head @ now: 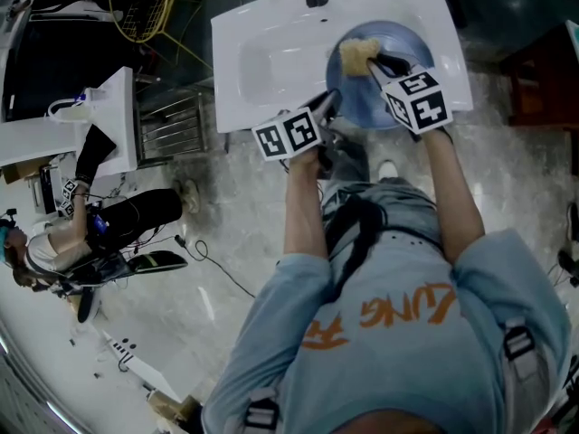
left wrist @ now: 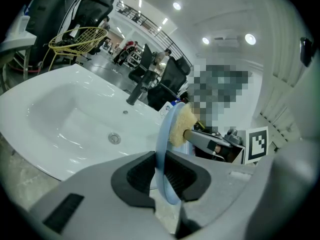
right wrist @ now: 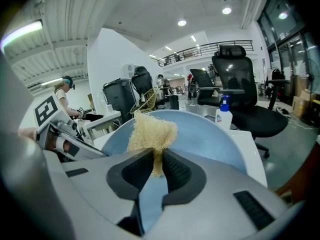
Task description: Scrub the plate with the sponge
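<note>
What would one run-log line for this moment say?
left tool: shut on plate rim | right tool: shut on sponge, touching plate | sink: beneath

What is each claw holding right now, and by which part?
The left claw pinches the plate by its rim. The right claw grips the sponge by its lower end.

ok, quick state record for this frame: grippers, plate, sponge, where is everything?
left gripper: shut on the plate's rim
right gripper: shut on the sponge
plate: blue, held off the sink, at its right end
sponge: yellow, against the plate's face
scrub contact: sponge touching plate
</note>
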Motion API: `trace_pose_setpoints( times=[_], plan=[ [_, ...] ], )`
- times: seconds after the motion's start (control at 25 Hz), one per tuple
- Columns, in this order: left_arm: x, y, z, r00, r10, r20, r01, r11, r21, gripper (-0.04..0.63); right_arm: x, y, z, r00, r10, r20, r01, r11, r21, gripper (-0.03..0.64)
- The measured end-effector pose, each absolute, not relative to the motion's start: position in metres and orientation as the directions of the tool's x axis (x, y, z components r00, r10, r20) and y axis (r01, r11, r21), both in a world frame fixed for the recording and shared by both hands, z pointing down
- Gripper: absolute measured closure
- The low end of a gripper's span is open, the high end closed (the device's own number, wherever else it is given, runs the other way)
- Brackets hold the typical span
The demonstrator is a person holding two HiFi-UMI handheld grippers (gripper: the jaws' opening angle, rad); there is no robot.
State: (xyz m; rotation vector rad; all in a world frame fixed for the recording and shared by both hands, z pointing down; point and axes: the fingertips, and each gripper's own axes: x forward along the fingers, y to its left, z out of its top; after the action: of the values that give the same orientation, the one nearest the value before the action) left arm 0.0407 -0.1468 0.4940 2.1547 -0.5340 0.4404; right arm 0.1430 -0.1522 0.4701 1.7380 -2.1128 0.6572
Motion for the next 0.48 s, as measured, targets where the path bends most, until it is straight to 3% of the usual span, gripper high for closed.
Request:
trace_pose_setpoints(
  times=[0.48],
  plan=[
    [0.053, -0.144, 0.499, 0.856, -0.178, 0.484, -0.494, -0.554, 0.670, 0.541, 0.232, -0.116, 0.478, 0.086, -0.836, 0.542, -0.985, -0.153, -0.079, 0.560]
  ],
)
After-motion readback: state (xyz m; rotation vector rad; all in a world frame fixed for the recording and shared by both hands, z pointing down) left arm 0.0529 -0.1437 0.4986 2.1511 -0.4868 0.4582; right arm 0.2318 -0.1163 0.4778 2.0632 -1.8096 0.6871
